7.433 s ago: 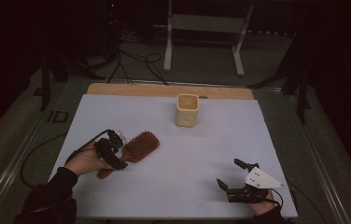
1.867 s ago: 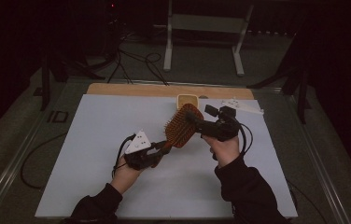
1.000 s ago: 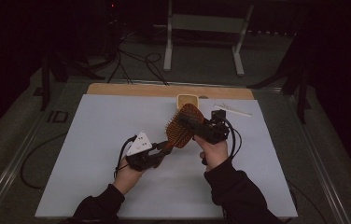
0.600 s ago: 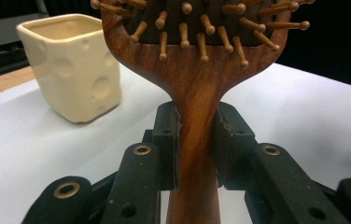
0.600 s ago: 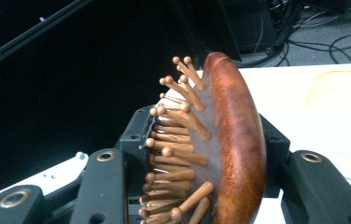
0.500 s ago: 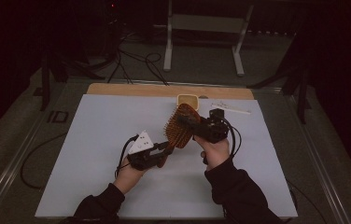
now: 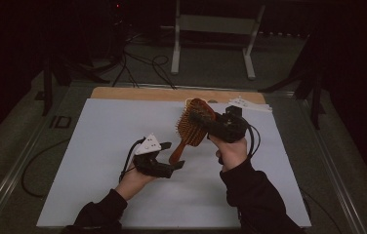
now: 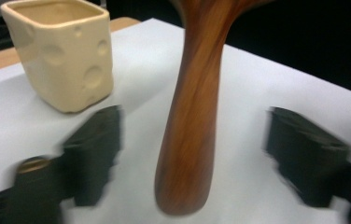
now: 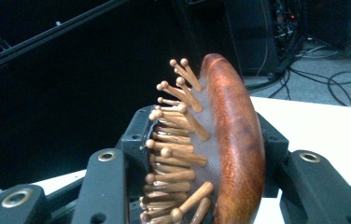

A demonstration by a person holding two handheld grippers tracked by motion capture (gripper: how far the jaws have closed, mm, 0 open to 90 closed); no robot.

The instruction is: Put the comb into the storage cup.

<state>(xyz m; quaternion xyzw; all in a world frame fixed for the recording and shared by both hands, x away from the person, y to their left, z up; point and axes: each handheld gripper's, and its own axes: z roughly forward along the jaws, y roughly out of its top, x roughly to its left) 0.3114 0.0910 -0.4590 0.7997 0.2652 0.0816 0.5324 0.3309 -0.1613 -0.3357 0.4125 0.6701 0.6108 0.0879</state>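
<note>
A wooden hairbrush hangs tilted above the white mat, its bristled head up and its handle pointing down to the left. My right gripper is shut on the brush head, one jaw against the bristles and one behind the wooden back. My left gripper sits low on the mat. Its jaws have just been opening and now stand wide on either side of the handle, without touching it. In the left gripper view the jaws are blurred.
A cream cup with round dimples stands at the far side of the white mat, just behind the brush. A wooden board edges the mat's far side, with a white card at its right end.
The left gripper's jaws have spread apart and let go of the brush handle. The right gripper has risen slightly with the brush head in its grip.
</note>
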